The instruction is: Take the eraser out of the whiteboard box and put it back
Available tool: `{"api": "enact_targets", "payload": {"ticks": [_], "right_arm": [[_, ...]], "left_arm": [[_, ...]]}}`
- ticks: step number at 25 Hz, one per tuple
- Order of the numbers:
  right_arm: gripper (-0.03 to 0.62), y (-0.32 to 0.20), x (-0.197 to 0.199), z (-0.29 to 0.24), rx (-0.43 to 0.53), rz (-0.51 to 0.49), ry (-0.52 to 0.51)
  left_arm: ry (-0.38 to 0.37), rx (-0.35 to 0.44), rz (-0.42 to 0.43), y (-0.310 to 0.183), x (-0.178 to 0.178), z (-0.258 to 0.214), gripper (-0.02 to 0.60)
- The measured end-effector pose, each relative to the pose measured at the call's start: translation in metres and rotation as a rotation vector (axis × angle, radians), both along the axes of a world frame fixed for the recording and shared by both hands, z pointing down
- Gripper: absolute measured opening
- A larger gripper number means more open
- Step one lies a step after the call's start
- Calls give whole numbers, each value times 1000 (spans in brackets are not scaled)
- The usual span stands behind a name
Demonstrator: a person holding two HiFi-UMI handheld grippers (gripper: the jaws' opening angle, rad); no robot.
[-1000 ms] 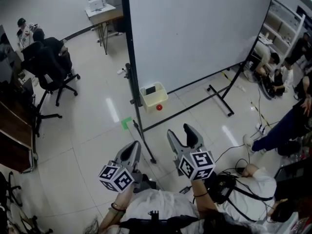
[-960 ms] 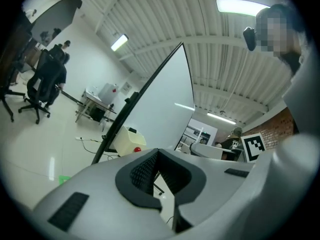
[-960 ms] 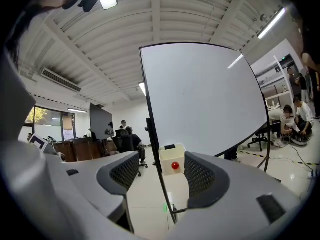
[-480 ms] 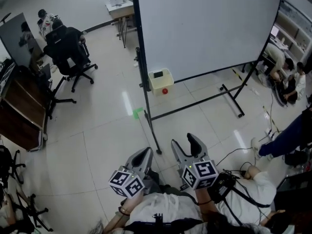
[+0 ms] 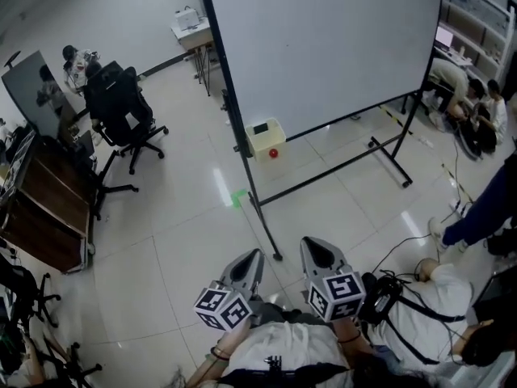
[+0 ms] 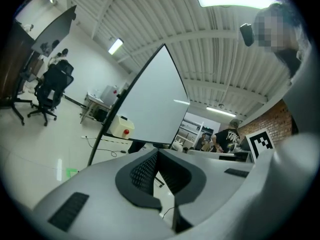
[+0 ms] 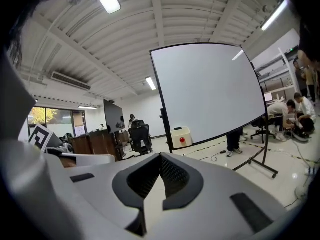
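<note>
The whiteboard box is a cream box with a red knob, hung on the left post of the whiteboard. A small dark thing lies in its top; I cannot tell if it is the eraser. The box also shows far off in the left gripper view and the right gripper view. My left gripper and right gripper are side by side near my body, well short of the box. Both are shut with nothing between the jaws, which meet at the tips in each gripper's own view.
The whiteboard's stand foot lies on the floor just ahead of the grippers. A black office chair and a dark desk are at the left. People sit and stand at the right, and cables trail across the floor.
The right gripper's jaws, open in both earlier frames, are now shut. Both grippers sit lower in the head view, and the box appears farther from them.
</note>
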State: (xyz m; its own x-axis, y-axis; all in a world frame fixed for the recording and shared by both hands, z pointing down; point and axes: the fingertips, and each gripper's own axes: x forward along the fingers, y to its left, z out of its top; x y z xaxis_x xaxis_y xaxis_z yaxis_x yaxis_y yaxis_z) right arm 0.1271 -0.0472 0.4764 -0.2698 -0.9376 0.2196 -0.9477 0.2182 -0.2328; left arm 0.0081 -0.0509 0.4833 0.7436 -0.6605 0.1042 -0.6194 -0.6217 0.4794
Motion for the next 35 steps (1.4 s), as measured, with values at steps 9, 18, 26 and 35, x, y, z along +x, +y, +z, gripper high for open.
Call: {"api": "enact_targets", "payload": {"ticks": [9, 18, 26, 35], "right_arm": [[17, 13, -28, 0, -11, -17, 63], [17, 11, -42, 1, -36, -42, 59], [17, 9, -38, 6, -45, -31, 50], [17, 7, -30, 9, -57, -12, 47]], "left_arm": [[33, 40, 17, 5, -5, -13, -14], [47, 42, -25, 6, -24, -12, -14], [48, 46, -42, 2, -29, -13, -14], [46, 37, -25, 1, -23, -10, -14]]}}
